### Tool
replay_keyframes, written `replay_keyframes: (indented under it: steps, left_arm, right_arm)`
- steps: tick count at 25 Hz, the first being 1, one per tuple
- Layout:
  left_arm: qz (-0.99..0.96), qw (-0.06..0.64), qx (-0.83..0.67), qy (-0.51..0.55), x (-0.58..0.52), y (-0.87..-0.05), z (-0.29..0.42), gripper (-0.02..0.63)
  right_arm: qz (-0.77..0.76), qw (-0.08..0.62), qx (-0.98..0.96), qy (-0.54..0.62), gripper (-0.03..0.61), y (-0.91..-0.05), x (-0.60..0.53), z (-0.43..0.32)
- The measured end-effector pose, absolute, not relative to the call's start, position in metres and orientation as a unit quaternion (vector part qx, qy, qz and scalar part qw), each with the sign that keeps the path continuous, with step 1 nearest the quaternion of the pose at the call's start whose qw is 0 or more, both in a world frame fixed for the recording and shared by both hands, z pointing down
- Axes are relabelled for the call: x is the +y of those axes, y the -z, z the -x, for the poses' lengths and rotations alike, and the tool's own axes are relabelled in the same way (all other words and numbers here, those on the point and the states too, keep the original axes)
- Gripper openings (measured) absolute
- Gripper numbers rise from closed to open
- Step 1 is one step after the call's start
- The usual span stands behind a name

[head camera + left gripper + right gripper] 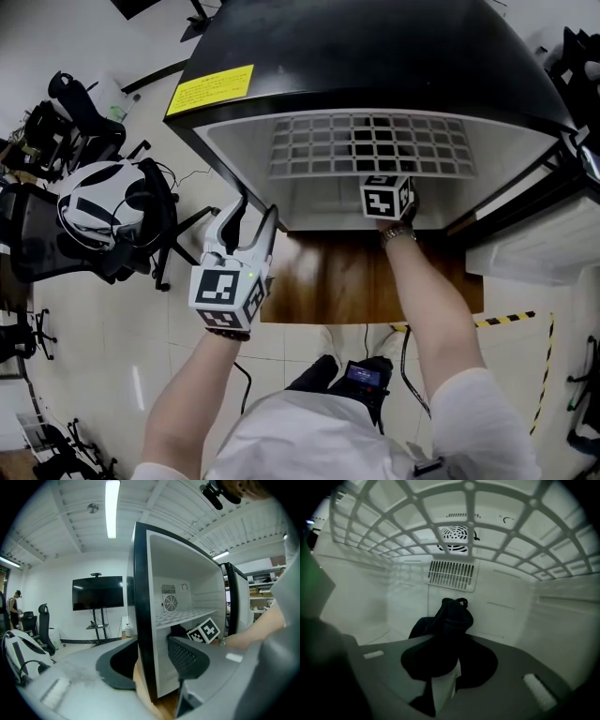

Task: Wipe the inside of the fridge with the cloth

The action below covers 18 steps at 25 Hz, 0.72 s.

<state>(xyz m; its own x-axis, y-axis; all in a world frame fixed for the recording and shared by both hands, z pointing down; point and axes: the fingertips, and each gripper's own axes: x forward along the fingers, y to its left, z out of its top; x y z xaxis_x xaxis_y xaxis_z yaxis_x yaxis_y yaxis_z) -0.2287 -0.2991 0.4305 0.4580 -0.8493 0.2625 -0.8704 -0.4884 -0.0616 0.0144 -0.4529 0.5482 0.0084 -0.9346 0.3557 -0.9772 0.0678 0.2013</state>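
A black fridge (375, 56) stands open, its white inside crossed by a white grid shelf (375, 145). My right gripper (445, 667) reaches in under that shelf and is shut on a dark cloth (449, 618), bunched up against the back wall near the slotted vent (452, 573). In the head view only its marker cube (387, 197) and my forearm show. My left gripper (253, 214) hovers outside at the fridge's left front edge (142, 620), open, with that black edge seen between its jaws and nothing pinched.
The fridge door (525, 248) hangs open at the right. Office chairs (103, 216) crowd the floor on the left. A brown wooden panel (356, 272) lies under the fridge front. A TV on a stand (97, 592) is across the room.
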Motion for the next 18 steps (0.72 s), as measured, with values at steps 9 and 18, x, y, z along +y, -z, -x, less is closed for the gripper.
replay_keyframes:
  steps: [9, 18]
  left_arm:
    - [-0.850, 0.041, -0.508, -0.130, -0.299, -0.431, 0.229, 0.199]
    - [-0.850, 0.039, -0.509, -0.132, -0.299, -0.431, 0.228, 0.199]
  right_arm:
    - [-0.710, 0.205, -0.670, -0.062, 0.077, -0.549, -0.449, -0.059]
    - [-0.740, 0.207, -0.635, -0.078, 0.077, -0.551, -0.443, -0.090]
